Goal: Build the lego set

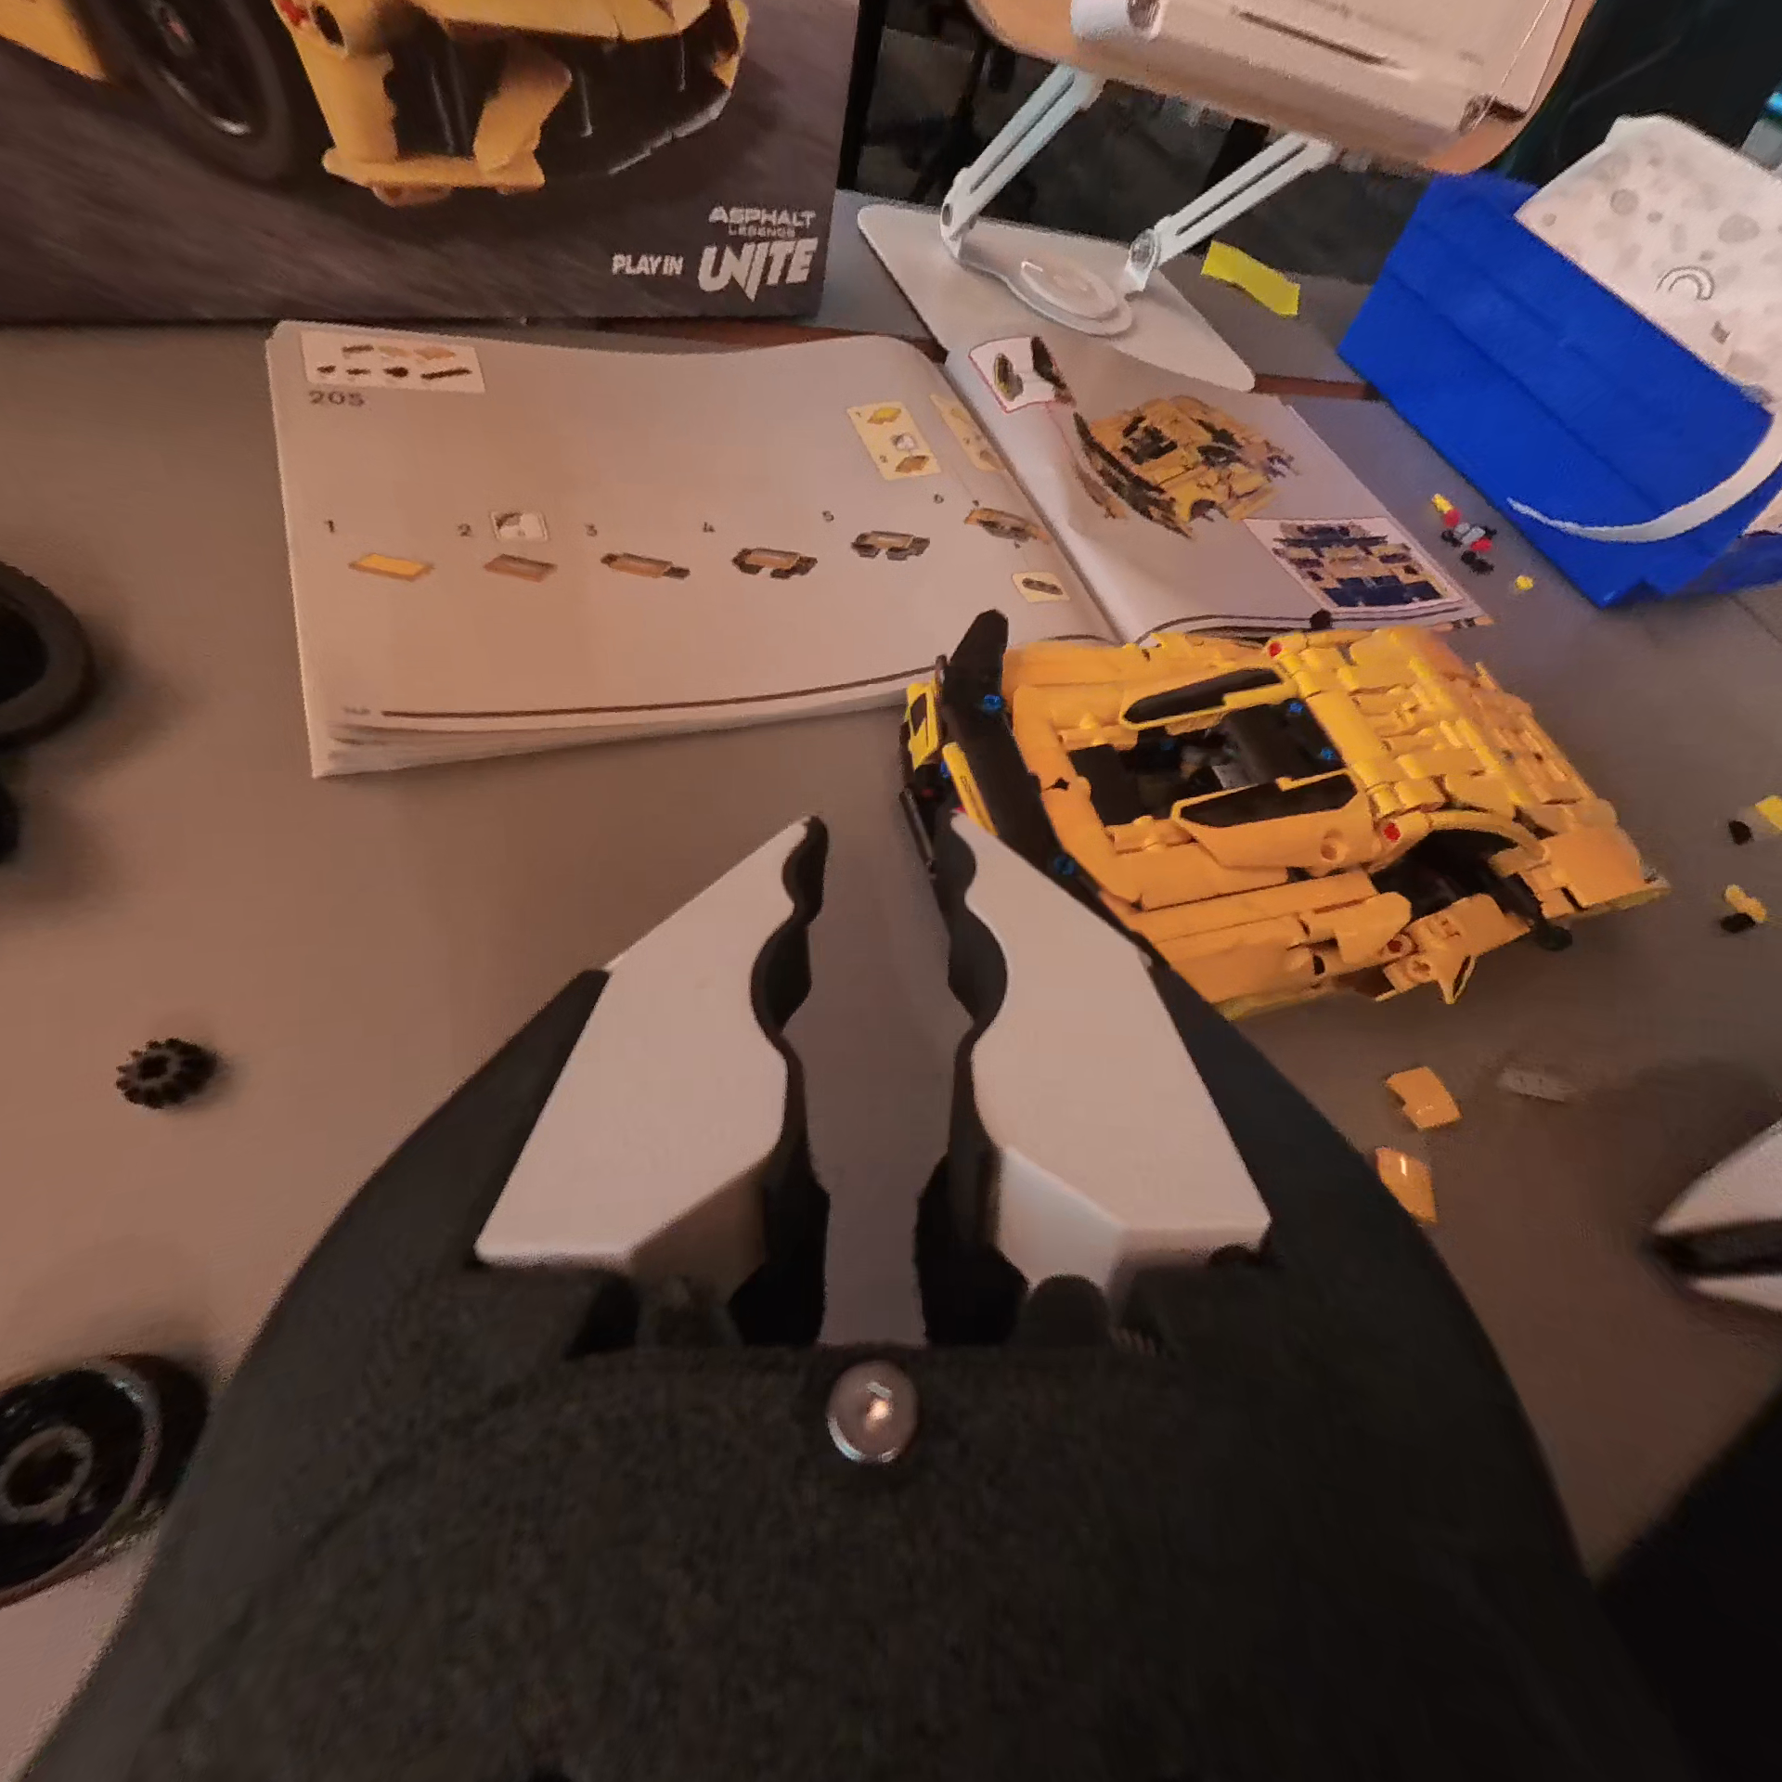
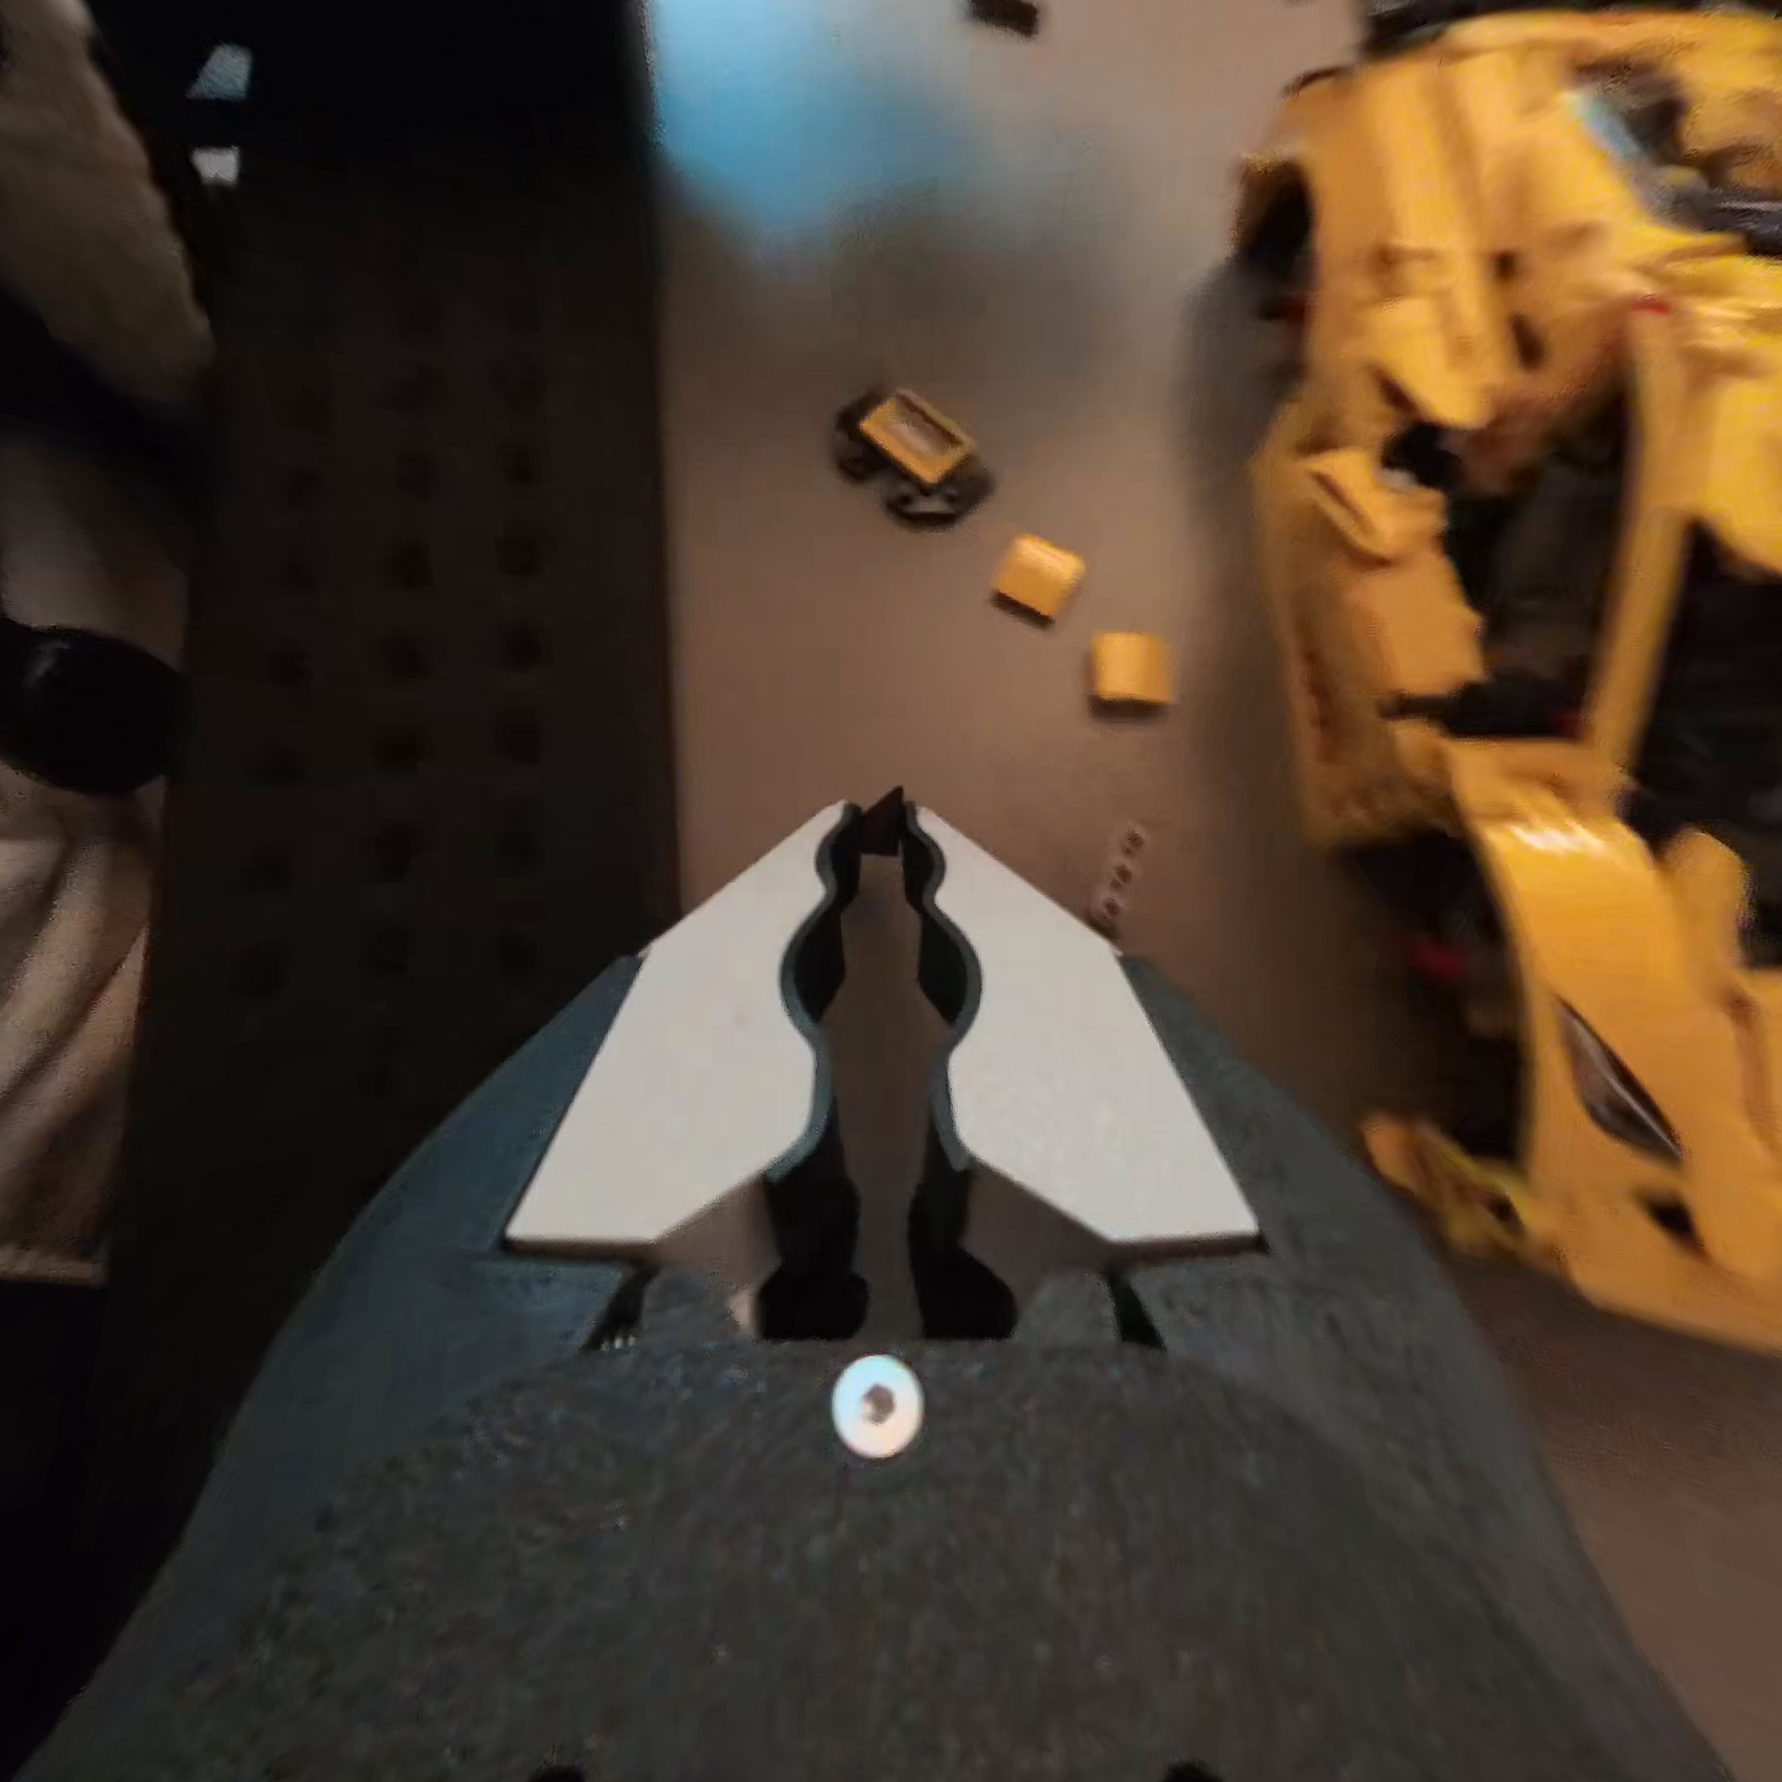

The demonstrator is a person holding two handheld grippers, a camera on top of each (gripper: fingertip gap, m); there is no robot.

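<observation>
**Yellow brick car on a grey table, two hand-held grippers nearby**

A half-built toy car [image 1: 1254,810] made of yellow bricks lies on a grey table [image 1: 241,916], just below the right-hand page of an open instruction booklet [image 1: 598,559]. The body is bright yellow, pieced from many small angled panels. A black opening in the middle shows dark inner parts with small blue pins, and a few red dots sit along the edges. A long black strip runs across the end nearest the left gripper. No wheels are fitted in the arches that show.

The left gripper [image 1: 882,839] hovers over the table just left of the car, its grey-and-black fingers spread a little apart with nothing between them.

The right gripper [image 2: 882,820] has its fingers nearly together, pinching a small black piece [image 2: 885,822] at the very tips. In this blurred view the car [image 2: 1543,627] fills the right side.

Loose parts lie around: two small yellow tiles [image 2: 1037,576] side by side near the car, a small yellow-and-black assembly [image 2: 911,453] beyond them, a black gear [image 1: 164,1070] to the left, and black wheels [image 1: 67,1466] at the left edge. The set's box [image 1: 415,154] stands behind the booklet, and a blue bin [image 1: 1543,405] sits at the far right beside a white stand [image 1: 1051,260].
</observation>
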